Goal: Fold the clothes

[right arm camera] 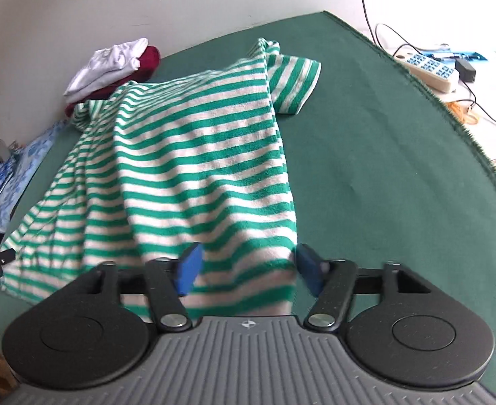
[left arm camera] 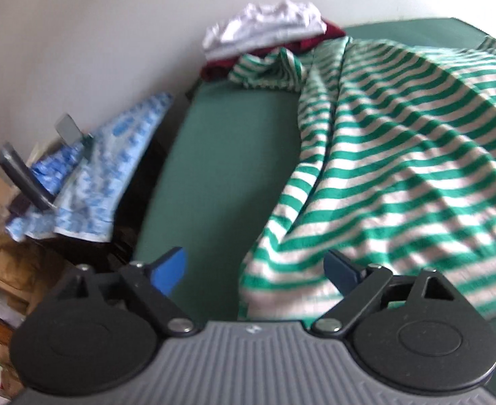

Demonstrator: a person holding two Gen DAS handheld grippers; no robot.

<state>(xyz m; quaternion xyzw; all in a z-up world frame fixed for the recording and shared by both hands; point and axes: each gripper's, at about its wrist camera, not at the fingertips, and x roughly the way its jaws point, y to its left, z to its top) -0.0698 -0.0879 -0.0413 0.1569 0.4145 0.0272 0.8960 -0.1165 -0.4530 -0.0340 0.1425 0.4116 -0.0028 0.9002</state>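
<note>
Both my grippers hover low over the green desk (right arm camera: 383, 168), fingers released, gripping nothing. The striped shirt (right arm camera: 187, 155) lies rumpled across the desk, its long axis running from the hem at the bottom of the frame up to the collar at upper left. In the right wrist view, the right gripper (right arm camera: 248, 266) straddles the hem's right corner, cloth loose between the fingers. In the left wrist view, the left gripper (left arm camera: 258, 270) sits at the hem's left corner. Folded clothes (right arm camera: 112, 64) wait at upper left.
</note>
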